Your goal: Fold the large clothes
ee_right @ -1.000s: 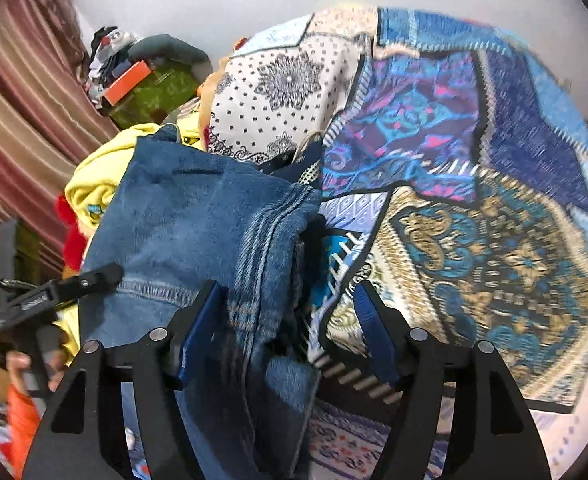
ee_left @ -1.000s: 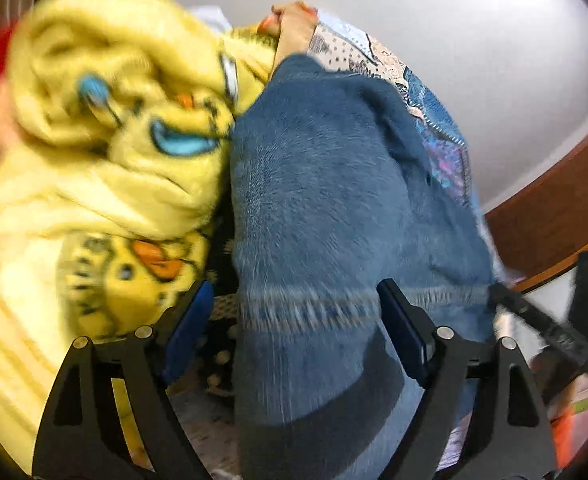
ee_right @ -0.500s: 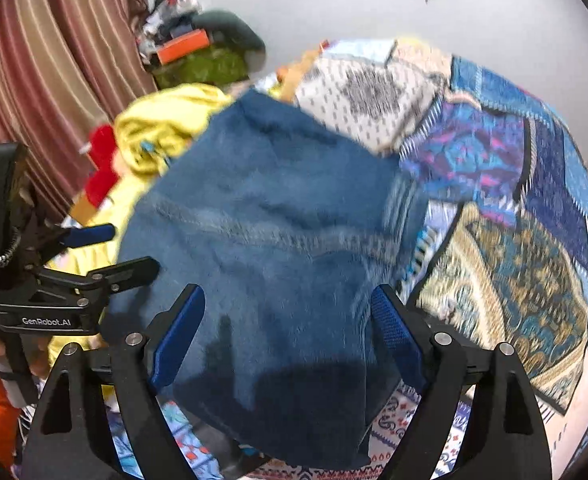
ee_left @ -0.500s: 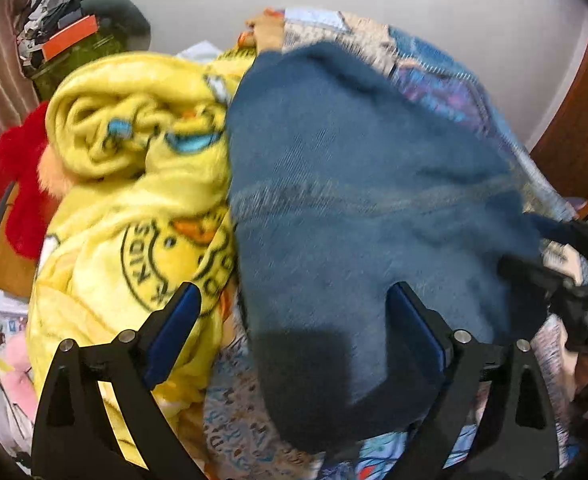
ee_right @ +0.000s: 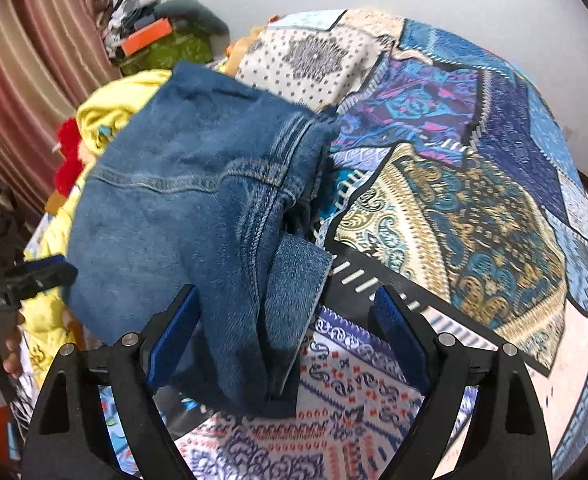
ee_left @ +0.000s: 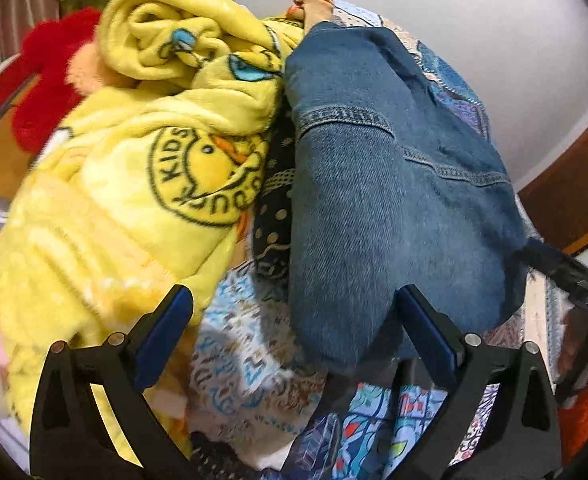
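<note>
Change: both claws released the jeans (ee_right: pixel 198 208) since a second ago.
Left claw (ee_left: pixel 294 332): opening, nothing between pads.
Right claw (ee_right: pixel 286 320): opening astride the jeans' edge, not gripping.
Jeans: on the bed (ee_right: pixel 473 208), touching the yellow blanket (ee_left: pixel 126 184).

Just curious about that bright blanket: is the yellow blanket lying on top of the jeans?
No: the yellow blanket lies bunched beside the jeans, whose top is uncovered.

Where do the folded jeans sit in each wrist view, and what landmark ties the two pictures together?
Left wrist: jeans fill centre-right, beside the yellow duck blanket.
Right wrist: jeans lie centre-left, on the patchwork bedcover.
Shared landmark: the yellow duck blanket, at the jeans' left edge in both.
</note>
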### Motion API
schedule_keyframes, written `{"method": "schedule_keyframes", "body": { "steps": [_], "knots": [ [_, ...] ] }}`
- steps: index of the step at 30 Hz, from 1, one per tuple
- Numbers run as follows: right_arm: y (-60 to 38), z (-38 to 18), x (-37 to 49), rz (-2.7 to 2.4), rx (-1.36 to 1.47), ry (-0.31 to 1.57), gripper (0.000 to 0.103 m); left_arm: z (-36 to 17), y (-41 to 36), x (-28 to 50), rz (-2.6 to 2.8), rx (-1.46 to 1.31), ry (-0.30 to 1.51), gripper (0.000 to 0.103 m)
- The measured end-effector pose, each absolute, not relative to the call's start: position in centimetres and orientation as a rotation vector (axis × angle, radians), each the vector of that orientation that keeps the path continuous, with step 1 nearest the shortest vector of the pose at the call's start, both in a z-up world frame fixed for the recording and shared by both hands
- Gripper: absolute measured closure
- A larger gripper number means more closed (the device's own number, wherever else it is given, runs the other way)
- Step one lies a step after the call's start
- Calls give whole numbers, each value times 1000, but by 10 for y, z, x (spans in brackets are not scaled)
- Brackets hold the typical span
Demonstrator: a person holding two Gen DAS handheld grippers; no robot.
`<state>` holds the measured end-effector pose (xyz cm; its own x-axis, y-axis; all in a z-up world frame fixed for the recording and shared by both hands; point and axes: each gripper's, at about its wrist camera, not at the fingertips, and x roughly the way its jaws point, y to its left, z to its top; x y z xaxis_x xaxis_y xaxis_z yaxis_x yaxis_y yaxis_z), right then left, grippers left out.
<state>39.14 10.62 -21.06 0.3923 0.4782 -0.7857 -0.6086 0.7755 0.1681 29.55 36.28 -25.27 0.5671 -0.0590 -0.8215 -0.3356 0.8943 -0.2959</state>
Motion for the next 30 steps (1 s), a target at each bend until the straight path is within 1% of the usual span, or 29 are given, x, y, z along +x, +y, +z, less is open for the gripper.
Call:
{"method": "schedule_keyframes", "body": {
  "steps": [2,6,12,21,24,27,29,30],
  "knots": [
    [100,-196,381,710,-121,925,17,-244,358,286,195,-432,967,1],
    [89,-164,358,738,-83,868,17,-208,348,261,208,-409,901,1],
    [64,-109,309,796,-30,766,17,-136,319,223,193,-351,755,1],
    [17,-28,225,849,39,504,17,-10,248,131,159,-214,394,1],
    [2,-3,193,860,65,394,17,18,219,99,166,-143,279,1],
    [-9,13,168,858,88,303,16,33,192,72,195,-72,179,1],
    [-15,18,152,859,101,258,14,39,175,54,226,-25,117,1],
    [-17,19,147,859,108,243,11,40,168,47,239,-12,90,1]
  ]
}}
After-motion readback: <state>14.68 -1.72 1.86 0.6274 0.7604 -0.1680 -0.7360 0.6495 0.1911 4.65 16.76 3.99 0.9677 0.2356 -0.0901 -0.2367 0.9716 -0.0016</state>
